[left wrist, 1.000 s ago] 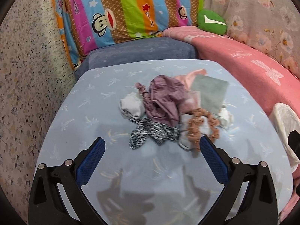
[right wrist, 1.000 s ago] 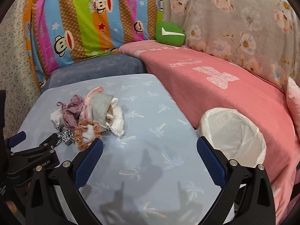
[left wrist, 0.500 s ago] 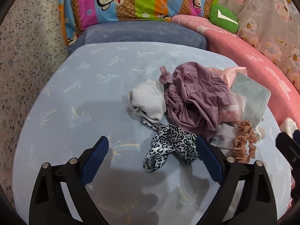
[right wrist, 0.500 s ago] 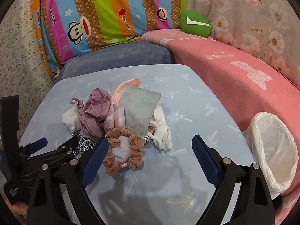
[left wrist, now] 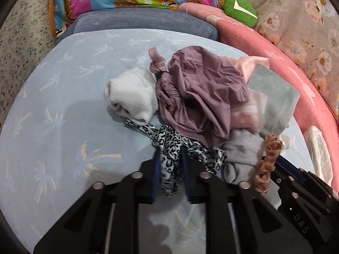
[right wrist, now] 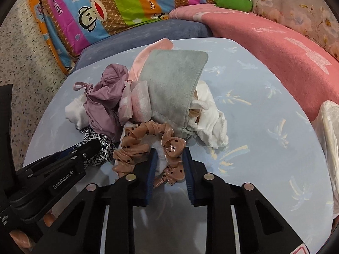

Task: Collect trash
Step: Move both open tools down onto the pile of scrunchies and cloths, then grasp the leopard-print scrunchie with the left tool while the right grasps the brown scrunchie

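Now, pile: a heap of small cloth items lies on the pale blue tabletop (left wrist: 63,110).
Left claw (left wrist: 169,163): its jaws have just been closing and now pinch the black-and-white spotted scrunchie (left wrist: 169,148) at the heap's near edge.
Right claw (right wrist: 169,158): its jaws have just been closing and now clamp the brown dotted scrunchie (right wrist: 146,139).
Neighbours: purple cloth (left wrist: 201,97), white sock (left wrist: 131,97), grey-green pouch (right wrist: 171,84).
Bin: white-lined trash bin (right wrist: 328,127) beside the tabletop's right edge.
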`<state>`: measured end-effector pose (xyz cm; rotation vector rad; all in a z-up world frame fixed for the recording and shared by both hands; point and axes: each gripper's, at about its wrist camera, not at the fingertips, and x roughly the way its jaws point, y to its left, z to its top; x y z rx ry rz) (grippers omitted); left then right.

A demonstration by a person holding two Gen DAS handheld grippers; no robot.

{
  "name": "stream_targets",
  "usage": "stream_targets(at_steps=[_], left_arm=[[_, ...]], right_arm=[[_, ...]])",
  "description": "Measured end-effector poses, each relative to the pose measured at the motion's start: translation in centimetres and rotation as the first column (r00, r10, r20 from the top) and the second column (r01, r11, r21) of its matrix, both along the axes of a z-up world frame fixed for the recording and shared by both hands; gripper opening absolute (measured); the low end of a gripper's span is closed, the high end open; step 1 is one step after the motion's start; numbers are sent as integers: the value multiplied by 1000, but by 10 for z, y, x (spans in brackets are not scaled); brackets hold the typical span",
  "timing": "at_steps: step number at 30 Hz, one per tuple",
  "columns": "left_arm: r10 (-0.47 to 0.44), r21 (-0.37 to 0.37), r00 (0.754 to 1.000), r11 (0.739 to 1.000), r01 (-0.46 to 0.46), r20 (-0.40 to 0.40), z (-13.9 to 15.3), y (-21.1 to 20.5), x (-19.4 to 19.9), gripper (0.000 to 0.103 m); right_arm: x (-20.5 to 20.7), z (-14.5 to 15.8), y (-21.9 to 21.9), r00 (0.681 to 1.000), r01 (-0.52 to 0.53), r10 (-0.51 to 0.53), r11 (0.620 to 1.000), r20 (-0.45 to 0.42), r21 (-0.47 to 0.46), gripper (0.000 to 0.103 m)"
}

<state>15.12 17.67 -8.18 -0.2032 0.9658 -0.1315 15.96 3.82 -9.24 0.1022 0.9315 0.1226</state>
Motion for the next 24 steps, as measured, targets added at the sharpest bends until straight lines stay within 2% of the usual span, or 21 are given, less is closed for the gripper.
stream_targets(at_steps=[2, 5, 15, 24], left_arm=[[-2, 3, 1000, 1000, 2, 8, 4, -2, -3, 8], [-6, 3, 1000, 1000, 6, 26, 13, -5, -7, 7], [-50, 24, 992, 999, 48, 116, 53, -25, -25, 5], [-102, 8, 977, 995, 103, 186, 83, -45, -45, 5]], right_arm=[[-2, 2, 0, 1000, -10, 10, 1000, 5, 10, 11], [-9, 9, -2, 1000, -13, 13, 1000, 19, 17, 9], [-41, 56, -25, 993, 10, -18, 998, 119, 67, 8], [-70, 91, -66, 975, 90, -106, 992, 193, 90, 8]])
